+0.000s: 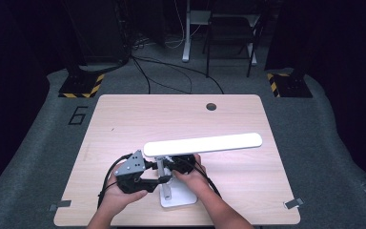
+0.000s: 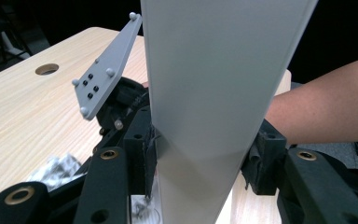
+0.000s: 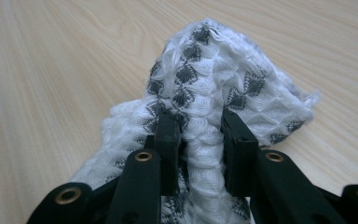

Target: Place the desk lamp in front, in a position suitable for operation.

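your left gripper (image 1: pixel 158 180) jaws clamp the desk lamp (image 1: pixel 202 144) post to steady it near the table (image 1: pixel 124 119) front edge, so your right gripper (image 3: pixel 199 135), jaws pinching the patterned cloth (image 3: pixel 205 70), can wipe it.

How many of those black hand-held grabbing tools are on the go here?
2. The left gripper has its fingers around the lamp's white post; the right gripper, just right of the post, pinches a patterned cloth.
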Motion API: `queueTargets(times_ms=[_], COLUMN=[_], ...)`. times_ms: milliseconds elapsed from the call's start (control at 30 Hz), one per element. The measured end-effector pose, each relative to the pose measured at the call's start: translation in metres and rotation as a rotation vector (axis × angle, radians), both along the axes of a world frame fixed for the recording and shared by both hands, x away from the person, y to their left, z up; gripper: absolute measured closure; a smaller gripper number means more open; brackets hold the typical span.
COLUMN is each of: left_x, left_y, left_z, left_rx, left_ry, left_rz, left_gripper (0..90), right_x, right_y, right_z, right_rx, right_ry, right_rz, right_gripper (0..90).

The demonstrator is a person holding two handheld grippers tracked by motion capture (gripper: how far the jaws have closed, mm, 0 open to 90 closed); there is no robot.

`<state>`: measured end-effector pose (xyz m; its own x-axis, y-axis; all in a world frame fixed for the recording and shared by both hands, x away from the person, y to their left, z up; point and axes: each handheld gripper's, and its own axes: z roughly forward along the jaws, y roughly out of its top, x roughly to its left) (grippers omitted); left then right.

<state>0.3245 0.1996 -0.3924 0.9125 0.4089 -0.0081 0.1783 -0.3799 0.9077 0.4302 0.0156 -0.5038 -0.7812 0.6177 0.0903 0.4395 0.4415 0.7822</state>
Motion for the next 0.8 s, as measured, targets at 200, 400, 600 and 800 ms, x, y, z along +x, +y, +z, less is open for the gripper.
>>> queueTargets(times_ms=[200, 400, 600, 800], left_x=[0.000, -0.001, -0.001, -0.001], left_y=[0.000, 0.000, 0.000, -0.001], left_z=[0.000, 0.000, 0.000, 0.000], left_rx=[0.001, 0.000, 0.002, 0.001], left_ry=[-0.005, -0.006, -0.009, -0.008], left_rz=[0.006, 0.011, 0.016, 0.017], left_gripper=[52.9, 53.0, 53.0, 53.0], right_x=[0.005, 0.012, 0.015, 0.020], right_y=[-0.009, -0.026, -0.039, -0.053], right_z=[0.000, -0.003, -0.001, 0.000], right_rx=[-0.008, -0.022, -0.054, -0.078], right_ry=[-0.005, 0.021, 0.010, 0.021], right_rz=[-0.030, -0.063, -0.079, -0.132], right_gripper=[71.1, 71.2, 71.2, 71.2])
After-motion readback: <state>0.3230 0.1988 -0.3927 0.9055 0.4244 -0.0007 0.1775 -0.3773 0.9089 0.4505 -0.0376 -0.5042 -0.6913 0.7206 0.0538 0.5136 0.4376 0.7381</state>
